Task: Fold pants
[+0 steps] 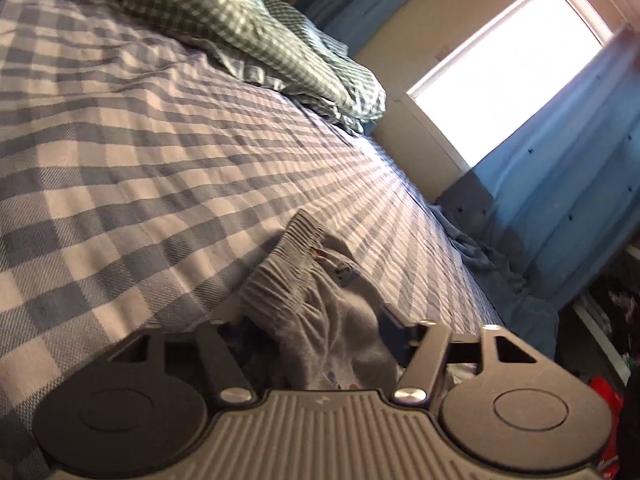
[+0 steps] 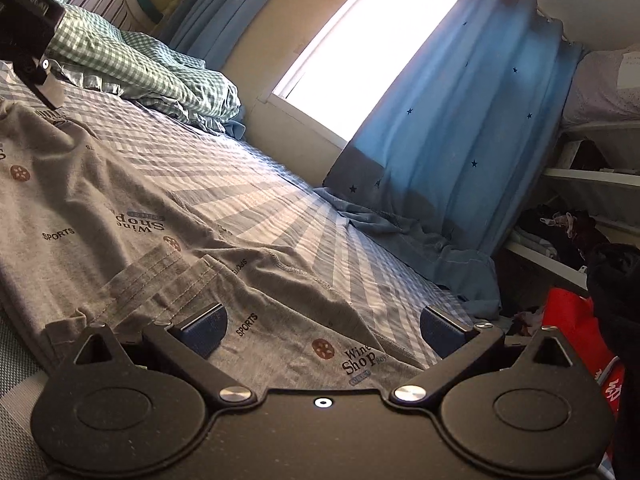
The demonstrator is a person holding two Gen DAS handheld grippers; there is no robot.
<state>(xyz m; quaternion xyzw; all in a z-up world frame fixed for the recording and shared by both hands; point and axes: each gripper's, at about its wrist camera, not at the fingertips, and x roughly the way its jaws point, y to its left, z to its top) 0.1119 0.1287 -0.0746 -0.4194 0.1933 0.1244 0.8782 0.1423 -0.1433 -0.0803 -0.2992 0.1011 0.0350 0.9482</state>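
The grey pants [image 2: 120, 184], printed with "SPORTS" and "Wine Shop", lie spread over the checked bed. In the left wrist view their ribbed waistband [image 1: 280, 280] stands bunched up between the fingers of my left gripper [image 1: 316, 320], which is shut on it. One blue pad [image 1: 394, 332] presses the cloth; the other is hidden behind the fabric. My right gripper [image 2: 324, 328] stands open wide, low over a pant leg near the stitched hem [image 2: 160, 276]. Its pads [image 2: 204, 328] sit on either side of the cloth and do not pinch it. The left gripper [image 2: 50, 92] shows at the far upper left.
The bed [image 1: 120, 140] has a blue-and-white checked sheet. A rumpled green checked quilt [image 2: 140, 68] lies at its far end. Blue star curtains [image 2: 460, 140] hang beside a bright window and pool on the bed's far edge. White shelves [image 2: 580, 176] and a red bag [image 2: 572, 320] stand to the right.
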